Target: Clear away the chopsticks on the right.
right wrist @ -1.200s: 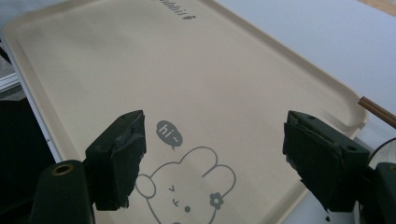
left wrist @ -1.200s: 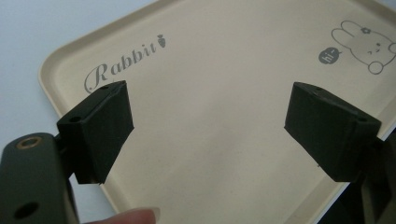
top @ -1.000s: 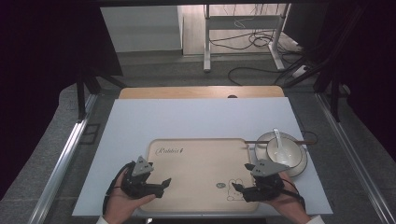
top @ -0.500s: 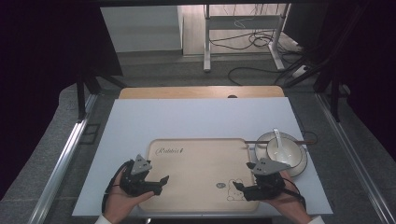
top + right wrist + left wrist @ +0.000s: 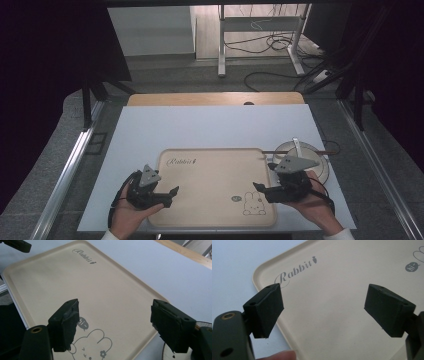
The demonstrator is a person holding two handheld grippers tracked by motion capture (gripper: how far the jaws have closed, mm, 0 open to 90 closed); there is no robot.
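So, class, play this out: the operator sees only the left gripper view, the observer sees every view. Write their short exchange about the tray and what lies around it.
Operator: My jaws stand apart over a beige tray with "Rabbit" printed on it. Is anything else on the table?
Observer: Yes, a white bowl sits on the white mat just off the tray's right edge, with a utensil in it.
Operator: Where is the other gripper?
Observer: The right gripper is at the tray's near right corner, open, pointing inward.
Operator: Is there more print on the tray?
Observer: A rabbit drawing with a "hi" bubble lies below the right gripper.
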